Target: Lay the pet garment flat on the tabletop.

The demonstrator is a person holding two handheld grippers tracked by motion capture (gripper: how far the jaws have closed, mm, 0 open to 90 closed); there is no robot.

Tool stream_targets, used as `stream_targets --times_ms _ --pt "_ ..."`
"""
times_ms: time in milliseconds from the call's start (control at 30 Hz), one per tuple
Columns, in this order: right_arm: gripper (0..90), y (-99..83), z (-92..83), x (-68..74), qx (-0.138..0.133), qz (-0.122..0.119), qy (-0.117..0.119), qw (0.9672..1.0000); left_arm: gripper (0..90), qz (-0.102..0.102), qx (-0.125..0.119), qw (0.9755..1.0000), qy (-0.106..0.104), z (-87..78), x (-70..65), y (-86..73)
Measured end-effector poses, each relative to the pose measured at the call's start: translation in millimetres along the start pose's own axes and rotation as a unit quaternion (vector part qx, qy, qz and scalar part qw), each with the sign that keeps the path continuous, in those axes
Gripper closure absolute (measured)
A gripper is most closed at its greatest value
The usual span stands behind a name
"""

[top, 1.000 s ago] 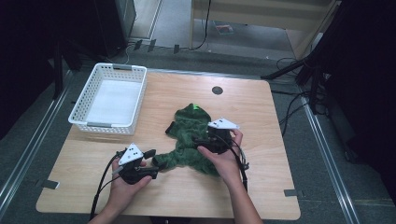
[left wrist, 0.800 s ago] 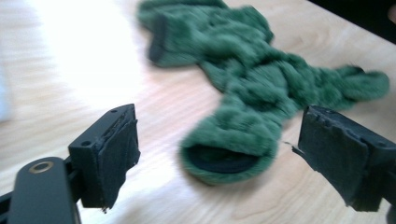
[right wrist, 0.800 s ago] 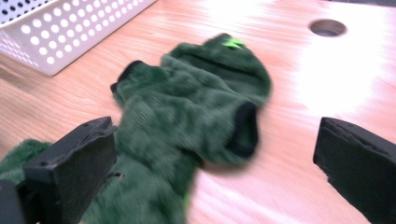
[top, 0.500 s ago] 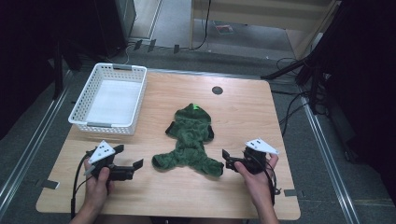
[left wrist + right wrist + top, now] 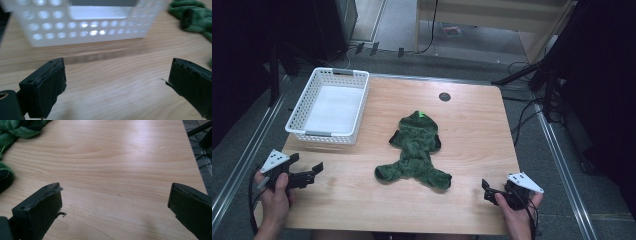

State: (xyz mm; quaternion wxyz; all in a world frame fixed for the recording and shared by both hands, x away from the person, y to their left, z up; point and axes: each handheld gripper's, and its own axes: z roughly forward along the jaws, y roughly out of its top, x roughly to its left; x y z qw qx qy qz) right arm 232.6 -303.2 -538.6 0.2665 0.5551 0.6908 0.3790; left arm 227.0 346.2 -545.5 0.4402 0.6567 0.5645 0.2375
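left gripper (image 5: 314, 170): jaws wide, nothing between them, at the table's (image 5: 362, 200) near left corner, just in front of the white basket (image 5: 307, 134).
green plush garment (image 5: 416, 150): flat mid-table, hood towards the far edge, well apart from both grippers.
right gripper (image 5: 486, 190): jaws wide, empty, near right corner.
step: hands parked, garment released.
next: probably reach back in and pinch the fabric's edges.

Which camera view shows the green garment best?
The high view: the whole green garment lies spread flat mid-table. The left gripper view catches only a blurred part at its top right; the right gripper view shows just an edge at its left.
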Motion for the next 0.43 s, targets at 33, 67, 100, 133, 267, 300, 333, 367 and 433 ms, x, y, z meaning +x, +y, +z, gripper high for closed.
stream_targets --times_ms 33,67,100,133,267,300,333,367,433 --pt "0.0 -1.1 0.0 -2.1 -0.001 0.007 -0.002 1.0 1.7 -0.007 0.0 1.0 -0.003 0.3 2.0 -0.3" --pt "0.0 -2.0 0.9 -3.6 0.0 0.012 -0.003 0.9999 1.7 -0.006 0.0 1.0 -0.002 1.1 1.9 -0.4" --pt "0.0 -2.9 2.2 -4.8 0.001 0.011 -0.003 0.9999 1.7 -0.002 0.003 1.0 0.0 2.3 0.0 -0.5" --pt "0.0 -4.0 3.4 -5.0 0.004 0.011 -0.004 0.9999 1.7 0.009 0.009 0.9999 0.002 3.6 -1.8 -0.6" --pt "0.0 -4.1 4.8 -4.3 -0.001 0.017 0.001 0.9999 1.7 0.029 0.02 0.9993 0.009 8.9 -7.7 -1.6" --pt "0.0 -4.3 5.2 -3.9 0.001 0.017 0.0 0.9998 1.7 0.029 0.022 0.9993 0.01 9.6 -7.7 -1.6" --pt "0.0 -4.3 5.3 -3.6 0.001 0.016 -0.001 0.9999 1.7 0.028 0.025 0.9992 0.014 10.9 -7.9 -1.8" --pt "0.0 -4.3 5.4 -3.5 0.001 0.017 0.0 0.9999 1.7 0.027 0.027 0.9991 0.016 11.8 -8.2 -1.9" --pt "0.0 -4.7 6.1 -3.8 0.003 0.018 0.001 0.9998 1.7 0.031 0.035 0.9986 0.023 13.9 -9.7 -2.0"
